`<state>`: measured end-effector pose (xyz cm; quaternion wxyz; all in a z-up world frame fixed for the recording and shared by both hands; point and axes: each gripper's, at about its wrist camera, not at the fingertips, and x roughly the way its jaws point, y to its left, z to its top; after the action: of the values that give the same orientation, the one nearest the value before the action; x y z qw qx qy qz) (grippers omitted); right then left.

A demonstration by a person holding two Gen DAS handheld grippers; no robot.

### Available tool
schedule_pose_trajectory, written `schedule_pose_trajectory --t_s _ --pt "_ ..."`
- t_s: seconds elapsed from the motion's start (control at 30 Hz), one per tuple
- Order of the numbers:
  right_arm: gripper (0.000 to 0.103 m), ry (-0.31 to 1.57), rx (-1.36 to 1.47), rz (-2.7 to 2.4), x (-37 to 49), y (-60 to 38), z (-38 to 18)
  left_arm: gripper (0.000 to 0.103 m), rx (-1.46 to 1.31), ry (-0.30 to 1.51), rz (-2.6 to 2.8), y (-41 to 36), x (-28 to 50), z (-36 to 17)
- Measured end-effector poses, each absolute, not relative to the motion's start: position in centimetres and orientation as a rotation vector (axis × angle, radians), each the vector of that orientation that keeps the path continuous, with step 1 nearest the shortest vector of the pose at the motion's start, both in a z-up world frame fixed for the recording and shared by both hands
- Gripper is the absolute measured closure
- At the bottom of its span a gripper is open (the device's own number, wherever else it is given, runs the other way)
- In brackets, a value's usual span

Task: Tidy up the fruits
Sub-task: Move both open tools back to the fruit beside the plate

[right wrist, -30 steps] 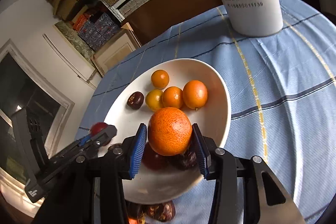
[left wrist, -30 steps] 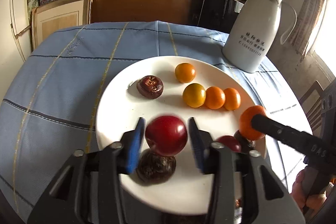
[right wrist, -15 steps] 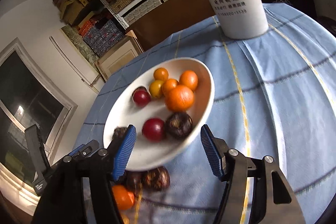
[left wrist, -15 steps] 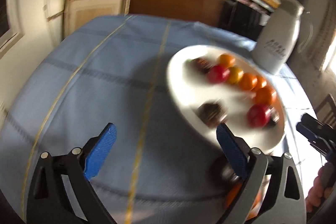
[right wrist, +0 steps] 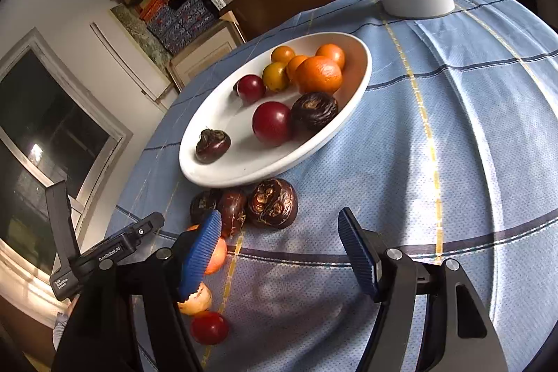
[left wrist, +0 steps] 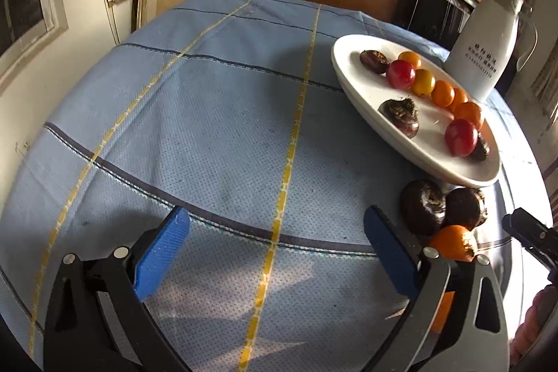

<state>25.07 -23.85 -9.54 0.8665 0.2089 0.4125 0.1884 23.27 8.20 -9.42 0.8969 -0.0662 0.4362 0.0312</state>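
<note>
Both grippers emptied, jaws wide, fruits plated

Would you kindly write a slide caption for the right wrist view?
Open right gripper above blue tablecloth, facing a white plate of fruit, with loose fruit beside it.

Two low, close fisheye wrist views face across a blue checked tablecloth [left wrist: 209,128]; both share the white oval plate [right wrist: 223,173].
</note>
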Motion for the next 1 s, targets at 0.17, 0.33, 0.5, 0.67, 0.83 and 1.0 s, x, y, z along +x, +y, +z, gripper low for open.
schedule_pose_trajectory --t_s 0.17,0.33,0.5,0.67,0.83,1.0 --pt "0.033 0.852 0.376 0.340 25.5 -23.6 -9.3 0.005 -0.094 0.914 0.062 7.5 23.3 -9.5" --pt "0.033 0.846 0.275 0.299 25.7 -22.5 -9.1 0.005 -0.058 0.914 0.070 7.0 23.2 -9.5" --pt "0.033 0.863 0.180 0.279 26.0 -21.5 -9.4 0.005 -0.040 0.919 0.079 6.9 23.4 -9.7" --pt "0.033 0.880 0.086 0.271 27.1 -19.4 -9.9 0.005 -0.013 0.933 0.085 6.5 23.6 -10.0" --pt "0.033 0.887 0.085 0.286 27.9 -19.2 -10.2 0.005 0.032 0.941 0.090 5.9 23.8 -10.3" --pt "0.045 0.911 0.101 0.302 27.4 -20.4 -10.0 0.005 0.060 0.937 0.098 5.5 23.7 -10.3"
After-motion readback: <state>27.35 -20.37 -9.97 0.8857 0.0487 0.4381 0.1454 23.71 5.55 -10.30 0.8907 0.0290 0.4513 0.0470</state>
